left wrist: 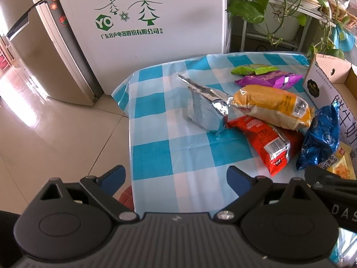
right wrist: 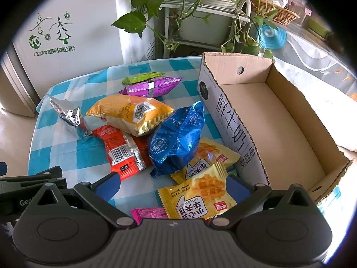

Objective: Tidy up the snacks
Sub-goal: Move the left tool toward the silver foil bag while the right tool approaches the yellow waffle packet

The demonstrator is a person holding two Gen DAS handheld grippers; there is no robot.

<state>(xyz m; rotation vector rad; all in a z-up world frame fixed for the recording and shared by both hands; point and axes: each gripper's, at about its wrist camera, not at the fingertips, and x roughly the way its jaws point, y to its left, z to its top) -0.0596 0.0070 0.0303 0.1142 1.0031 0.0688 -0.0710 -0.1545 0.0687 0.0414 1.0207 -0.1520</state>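
Snacks [right wrist: 142, 116] lie loose at your box's [right wrist: 279, 120] nine o'clock; right gripper [right wrist: 171, 185], jaws wide, straddles the waffle pack [right wrist: 196, 196], left gripper [left wrist: 176, 176] open, empty.

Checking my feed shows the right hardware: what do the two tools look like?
Both look alike: the left tool and right tool have matte black bodies with ribbed tops, round black caps on either side, silver pivot screws, angular black linkage arms and blue pads on the fingers. White lettering marks the neighbouring tool's side in each view, only partly readable. No cables or sleeves show.
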